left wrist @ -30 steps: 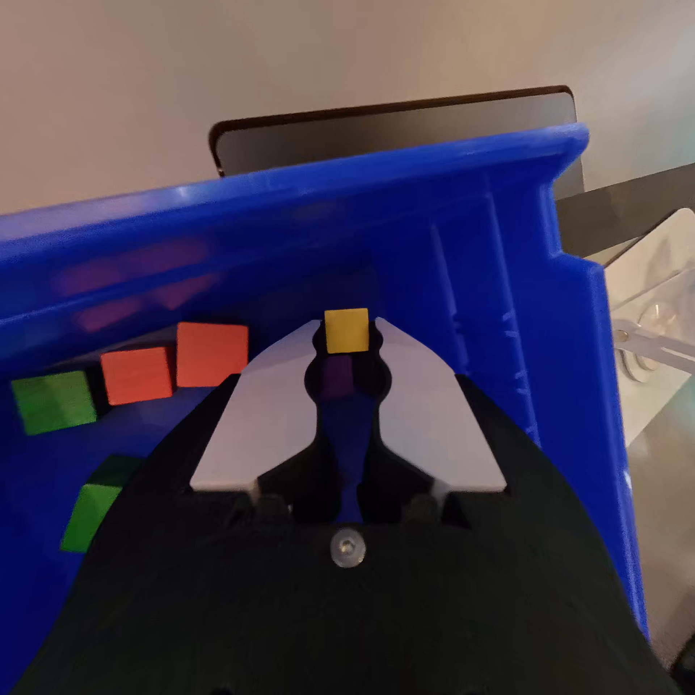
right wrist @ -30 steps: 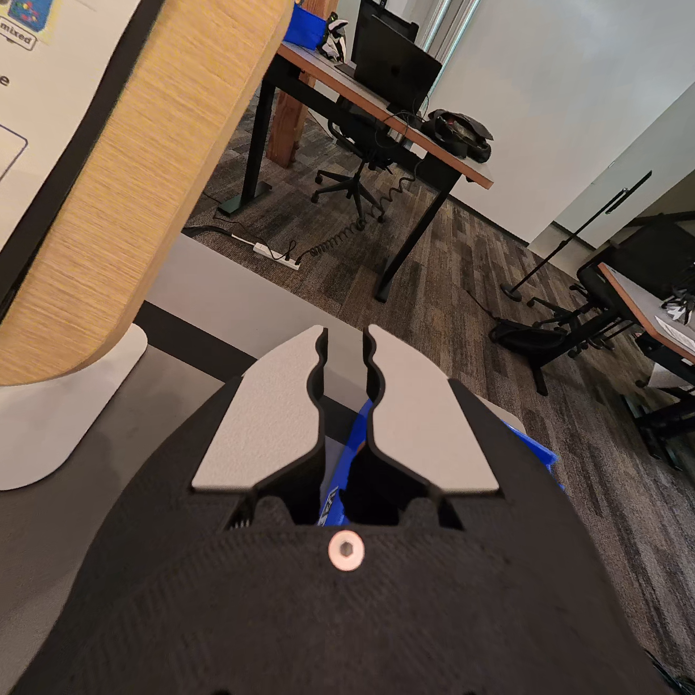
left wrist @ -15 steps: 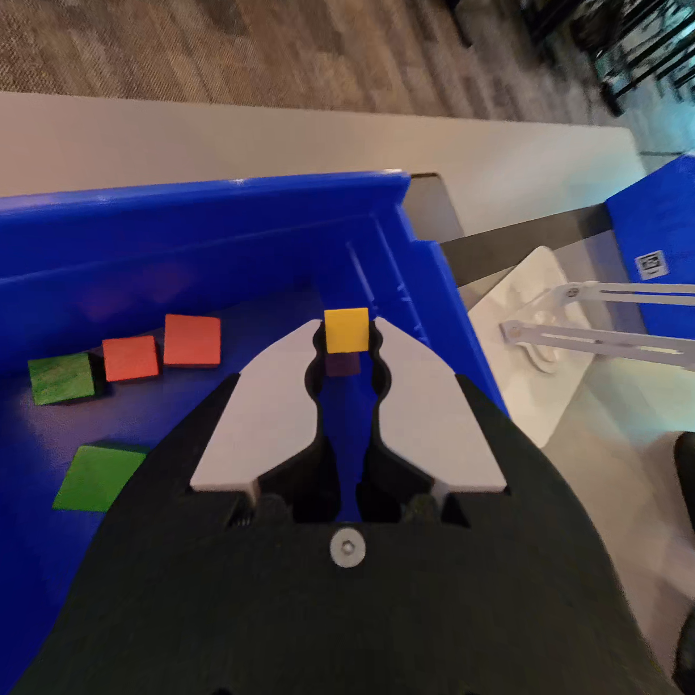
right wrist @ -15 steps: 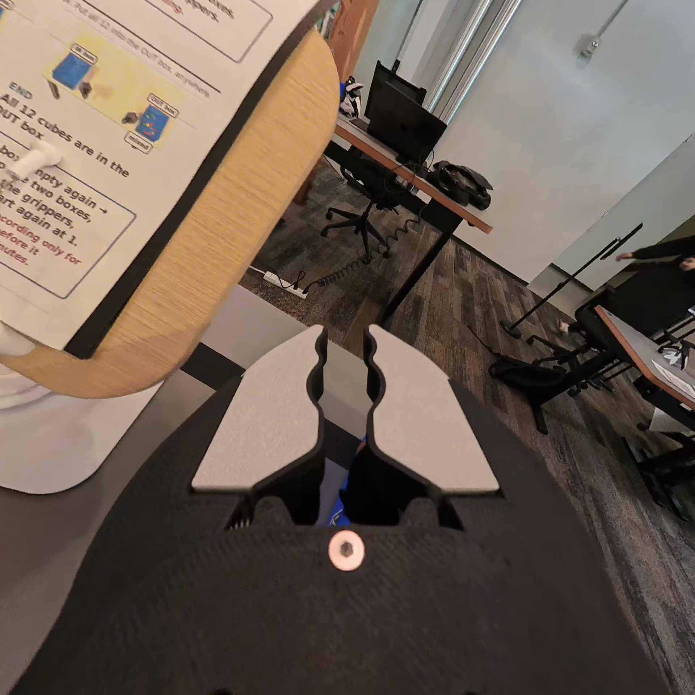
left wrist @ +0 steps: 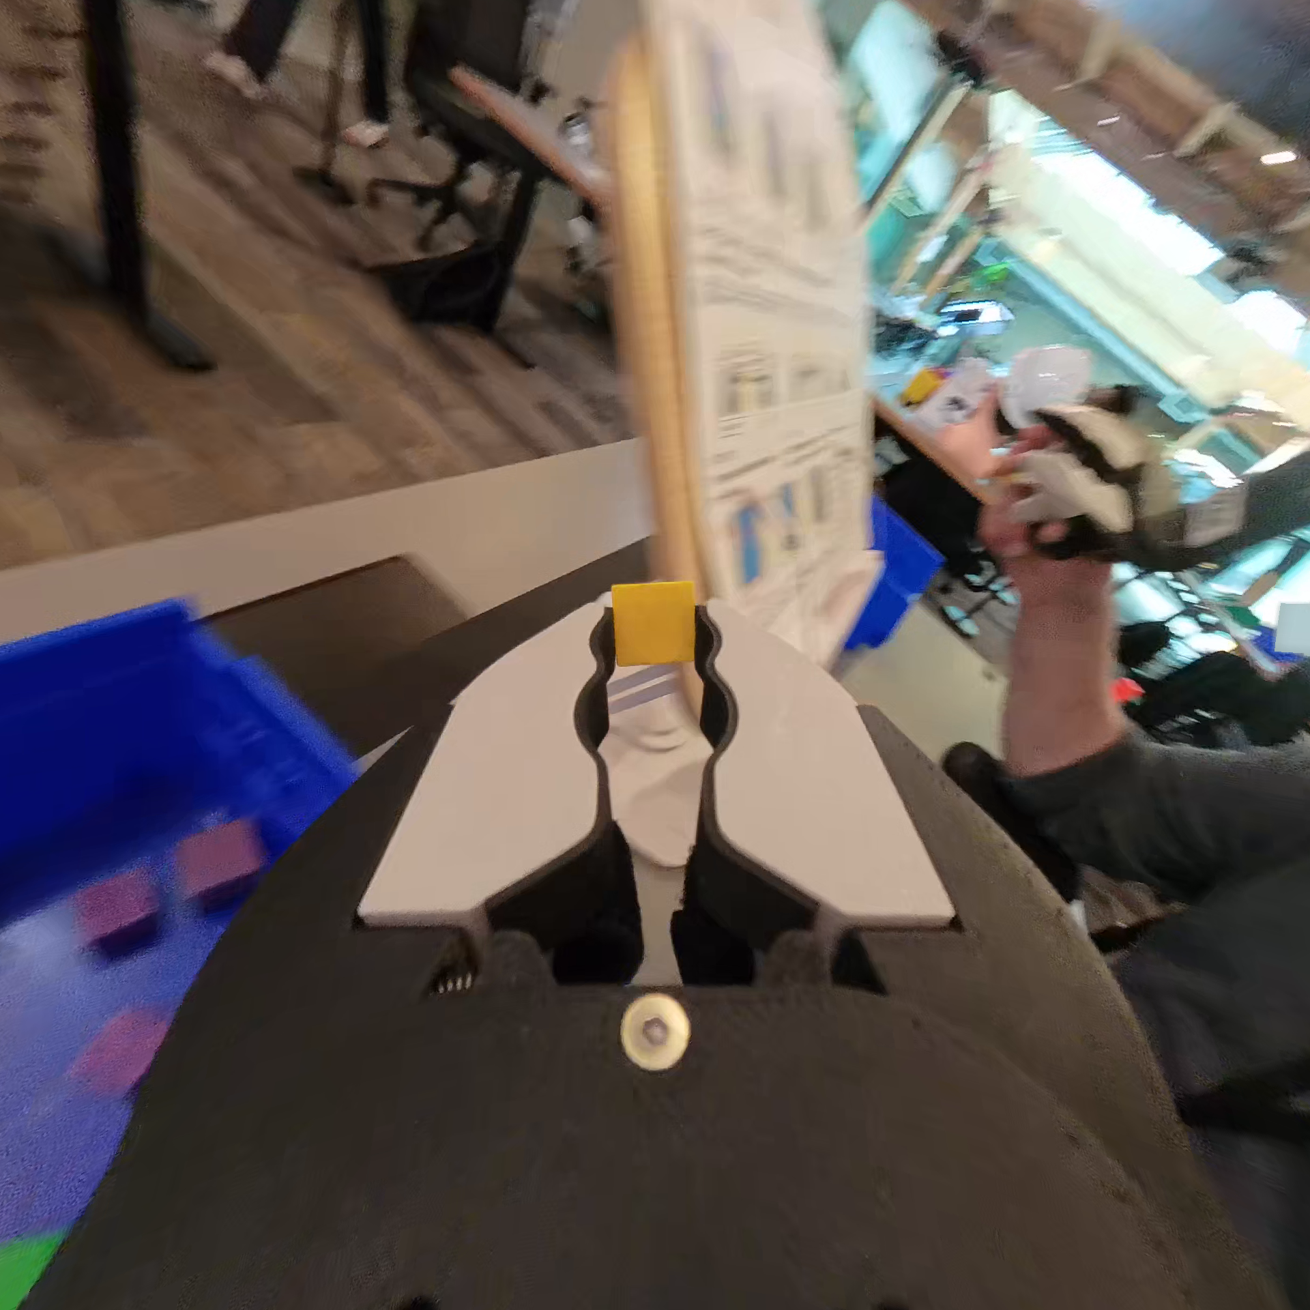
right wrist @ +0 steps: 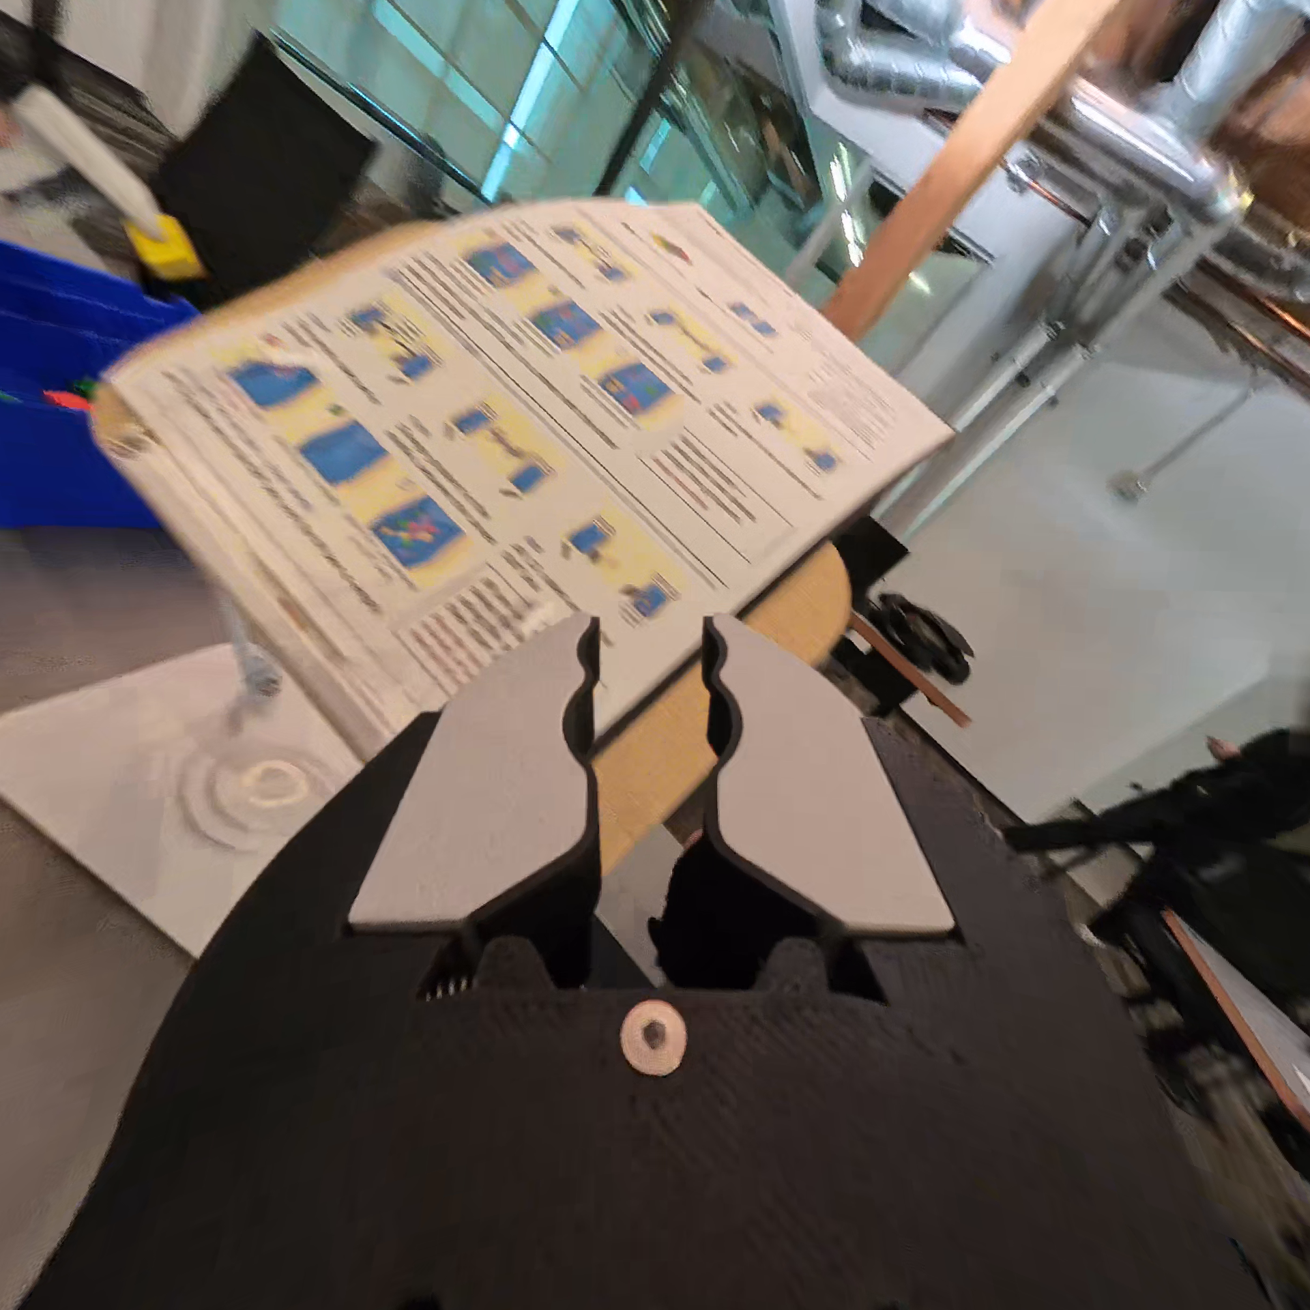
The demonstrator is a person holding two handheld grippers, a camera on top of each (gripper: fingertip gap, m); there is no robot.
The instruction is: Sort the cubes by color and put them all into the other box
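L gripper clamps yellow cube, above box rim

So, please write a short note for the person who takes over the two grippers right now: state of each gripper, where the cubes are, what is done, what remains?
Left gripper: shut on a yellow cube, held in the air to the right of the blue box.
Right gripper: open, holding nothing, facing the instruction sheet.
In the blue box: purple cubes and a green one.
Done: yellow cube picked up.
Left: place it in a blue box, beside its own colour.
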